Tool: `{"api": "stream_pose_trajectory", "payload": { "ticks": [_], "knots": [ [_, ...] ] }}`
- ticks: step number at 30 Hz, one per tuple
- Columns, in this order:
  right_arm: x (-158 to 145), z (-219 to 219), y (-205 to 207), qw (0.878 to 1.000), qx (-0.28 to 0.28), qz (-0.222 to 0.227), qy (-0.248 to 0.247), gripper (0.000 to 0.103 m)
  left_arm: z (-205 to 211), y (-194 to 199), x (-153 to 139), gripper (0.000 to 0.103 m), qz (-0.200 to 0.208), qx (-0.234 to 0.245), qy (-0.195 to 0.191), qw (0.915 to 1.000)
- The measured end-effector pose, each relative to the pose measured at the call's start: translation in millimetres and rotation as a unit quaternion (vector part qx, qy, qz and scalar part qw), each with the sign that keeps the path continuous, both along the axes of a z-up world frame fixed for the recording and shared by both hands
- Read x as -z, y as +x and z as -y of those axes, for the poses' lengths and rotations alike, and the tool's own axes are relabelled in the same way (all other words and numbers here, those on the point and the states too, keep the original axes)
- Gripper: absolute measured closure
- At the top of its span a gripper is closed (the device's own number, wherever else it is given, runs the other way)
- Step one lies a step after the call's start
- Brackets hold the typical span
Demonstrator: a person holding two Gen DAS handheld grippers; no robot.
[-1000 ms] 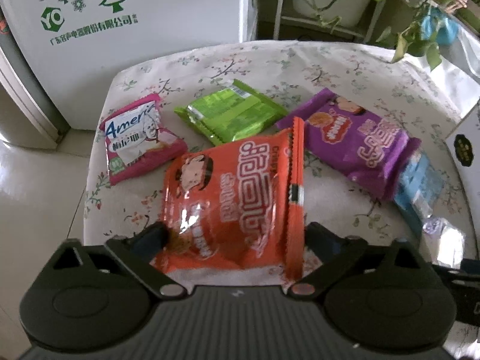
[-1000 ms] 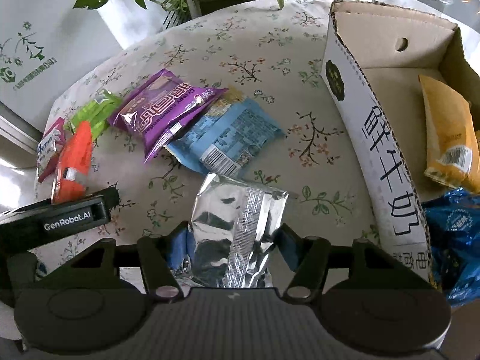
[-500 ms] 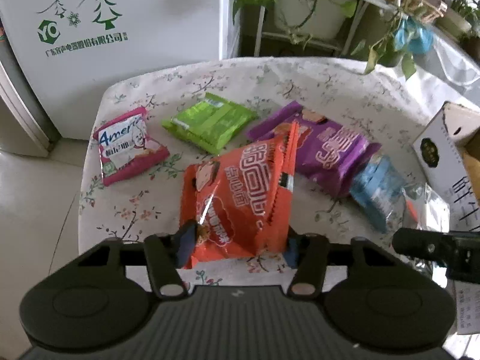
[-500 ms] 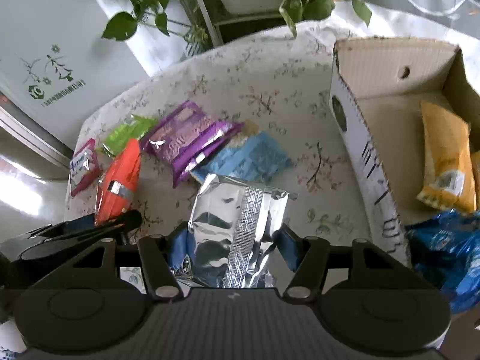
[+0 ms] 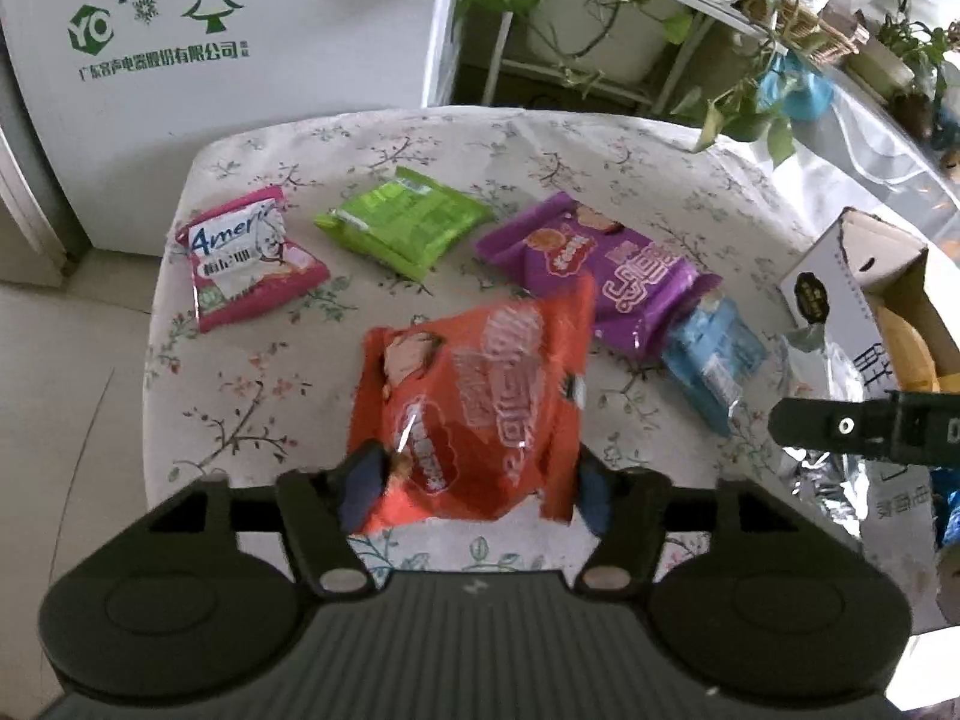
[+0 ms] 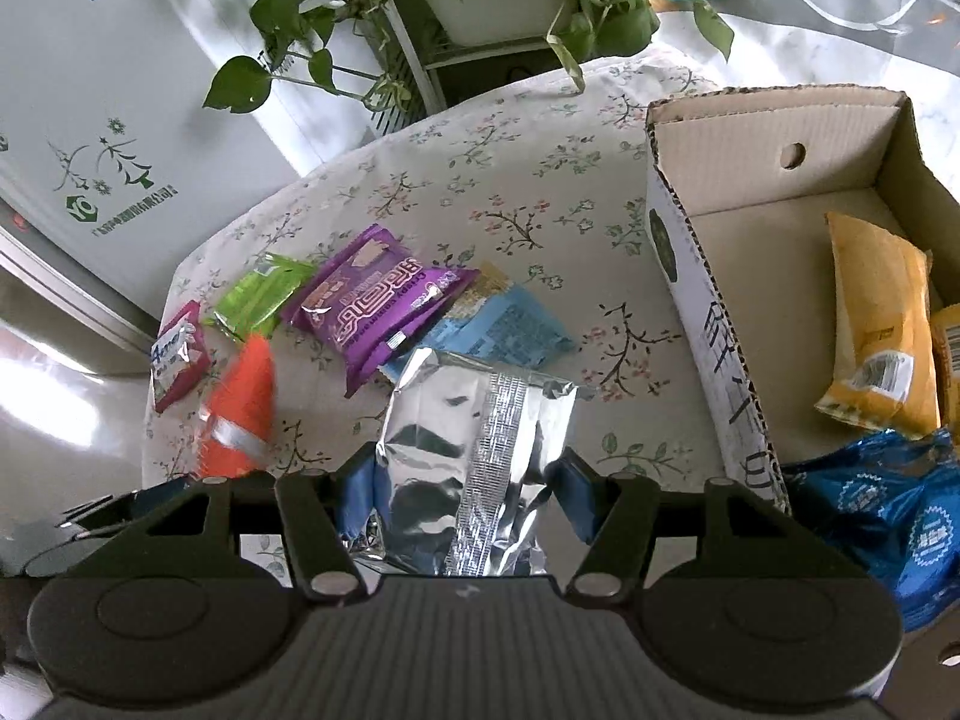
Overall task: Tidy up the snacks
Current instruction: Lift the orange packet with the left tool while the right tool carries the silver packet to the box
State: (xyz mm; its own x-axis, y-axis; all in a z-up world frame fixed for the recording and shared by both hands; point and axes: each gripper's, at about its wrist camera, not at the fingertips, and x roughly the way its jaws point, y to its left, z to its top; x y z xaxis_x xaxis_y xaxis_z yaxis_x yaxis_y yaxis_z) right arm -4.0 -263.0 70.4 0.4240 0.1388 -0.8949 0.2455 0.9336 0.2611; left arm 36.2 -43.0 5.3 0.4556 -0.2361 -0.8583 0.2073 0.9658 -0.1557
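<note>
My left gripper [image 5: 474, 489] is shut on an orange snack bag [image 5: 474, 402] and holds it above the flowered tablecloth [image 5: 252, 408]. My right gripper [image 6: 465, 495] is shut on a silver foil bag [image 6: 474, 456], lifted left of the cardboard box [image 6: 708, 324]. The orange bag also shows in the right wrist view [image 6: 240, 408]. On the table lie a pink bag [image 5: 249, 258], a green bag [image 5: 405, 225], a purple bag [image 5: 600, 270] and a light blue bag [image 5: 711, 354]. The box holds a yellow bag [image 6: 882, 324] and dark blue bags [image 6: 888, 510].
A white fridge [image 5: 228, 48] stands behind the table's far left. Potted plants on a rack [image 5: 600, 18] stand behind the table. The tiled floor [image 5: 66, 420] lies to the left of the table edge.
Both grippers have risen with their bags, so the table looks farther away. The left gripper closed tighter on the orange bag. The box interior shows more in the right wrist view.
</note>
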Motion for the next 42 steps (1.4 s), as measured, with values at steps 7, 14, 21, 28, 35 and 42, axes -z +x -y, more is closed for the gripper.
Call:
{"api": "stream_pose_trajectory", "payload": {
  "ticks": [7, 14, 21, 28, 35, 42],
  "knots": [
    [0.8, -5.8, 1.9, 1.000, -0.007, -0.001, 0.004, 0.035, 14.5, 9.7, 6.7, 0.013, 0.033, -0.003, 0.045, 0.9984],
    [0.7, -4.6, 2.2, 1.000, -0.006, -0.002, 0.007, 0.035, 23.0, 16.5, 18.1, 0.038, 0.038, -0.003, 0.075, 0.9964],
    [-5.5, 2.7, 0.9, 1.000, 0.001, 0.011, 0.018, 0.035, 18.1, 12.2, 6.7, 0.062, 0.041, -0.015, 0.050, 0.9978],
    [-20.7, 9.6, 1.0, 0.999, 0.001, 0.042, 0.026, 0.035, 16.9, 5.8, -19.6, 0.070, 0.063, -0.018, 0.016, 0.9977],
    [-22.6, 13.8, 1.6, 0.998, 0.005, 0.046, 0.029, 0.035, 13.9, 5.2, -22.6, 0.076, 0.066, -0.026, 0.001, 0.9975],
    [-27.1, 16.5, 2.4, 0.998, 0.011, 0.057, 0.032, 0.035, 12.2, 1.7, -34.3, 0.077, 0.079, -0.031, -0.019, 0.9962]
  ]
}}
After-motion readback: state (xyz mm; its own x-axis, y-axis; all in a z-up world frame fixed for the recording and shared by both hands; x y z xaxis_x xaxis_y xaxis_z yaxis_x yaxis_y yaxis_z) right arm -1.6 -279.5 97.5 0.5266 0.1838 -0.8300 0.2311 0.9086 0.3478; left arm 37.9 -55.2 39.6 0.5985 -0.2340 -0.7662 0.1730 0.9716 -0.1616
